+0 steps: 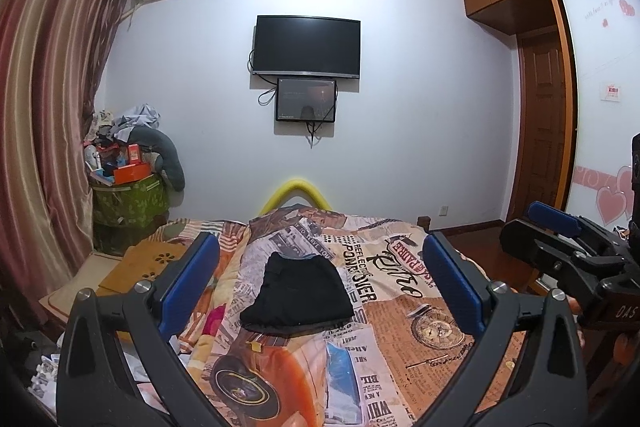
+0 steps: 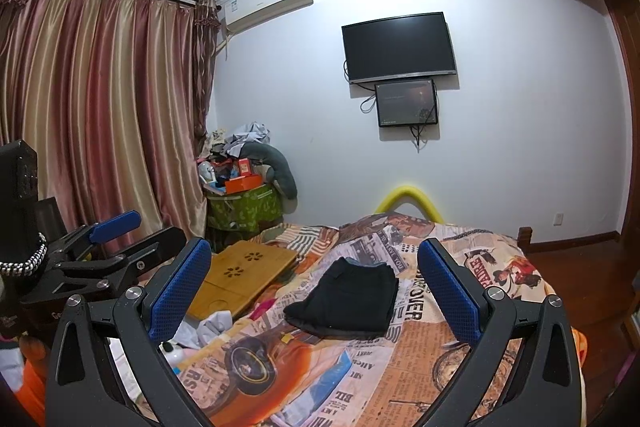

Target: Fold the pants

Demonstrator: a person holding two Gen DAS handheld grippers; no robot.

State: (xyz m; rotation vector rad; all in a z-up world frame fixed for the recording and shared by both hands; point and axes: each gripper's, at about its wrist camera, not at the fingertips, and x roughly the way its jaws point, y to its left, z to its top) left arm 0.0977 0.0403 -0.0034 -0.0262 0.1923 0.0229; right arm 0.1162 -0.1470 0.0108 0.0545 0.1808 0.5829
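From the left wrist, the left gripper (image 1: 320, 283) is seen with its jaws spread wide and nothing between them; the blue pads (image 1: 191, 279) stand well apart over the bed (image 1: 400, 339). The pants (image 1: 298, 295) — black and folded into a compact bundle — are framed between the fingers, lying flat on the printed bedspread near the middle of the bed, untouched by either tool. The right gripper (image 1: 560, 231) is seen at the right edge, held off the bed's side; from this angle it cannot be told whether it is released or clenched. A wooden board (image 1: 148, 267) lies on the bed's left part, apart from the pants. On the far wall a TV (image 1: 307, 46) is mounted, with a smaller screen (image 1: 306, 100) just below it. A green bin (image 1: 130, 201) piled with clutter is set in the corner beside the curtain (image 1: 44, 107).

From the right wrist, the right gripper (image 2: 314, 287) is shown released as well, its blue pads (image 2: 180, 291) wide apart and empty. The pants (image 2: 344, 301) lie between the fingers in this view too, resting on the bedspread of the bed (image 2: 420, 347), with the wooden board (image 2: 244, 277) to their left and not touching them. The left gripper (image 2: 100, 247) is seen at the left edge, raised beside the bed — nothing is held in it. The TV (image 2: 398, 47) and the smaller screen (image 2: 406, 103) are seen on the wall, the green bin (image 2: 244, 209) below the curtain (image 2: 100, 107).
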